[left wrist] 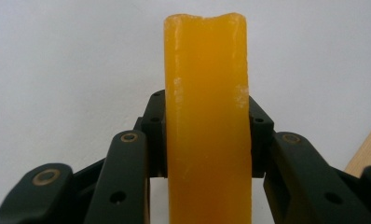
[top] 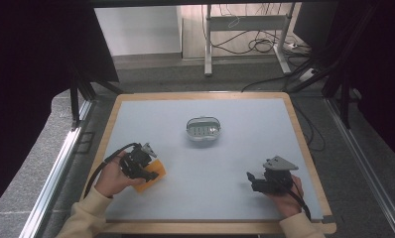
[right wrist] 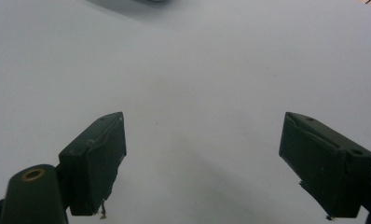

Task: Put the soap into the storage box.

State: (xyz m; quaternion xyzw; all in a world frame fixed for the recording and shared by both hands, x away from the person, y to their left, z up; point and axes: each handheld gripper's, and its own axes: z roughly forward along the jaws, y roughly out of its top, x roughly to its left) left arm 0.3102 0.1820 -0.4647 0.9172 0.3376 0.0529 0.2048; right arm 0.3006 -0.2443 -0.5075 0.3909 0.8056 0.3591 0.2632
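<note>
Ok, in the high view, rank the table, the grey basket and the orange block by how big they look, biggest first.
1. The table, far the largest.
2. The grey basket at its centre.
3. The orange block in the left gripper, though the gripper hides part of it, so its place under the basket is unsure.

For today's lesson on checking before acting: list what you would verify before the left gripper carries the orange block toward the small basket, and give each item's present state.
1. The left gripper has the orange block between its jaws: ok, both jaws press on its sides in the left gripper view.
2. Block sits centred in the grip: ok, it runs straight up between the jaws.
3. Block is lifted off the table: cannot tell.
4. The right gripper is free: ok, jaws wide apart with nothing between them.
5. Route to the small basket is free: ok, bare surface lies between in the high view.
6. Basket has room: cannot tell, its contents are too small to read.
</note>
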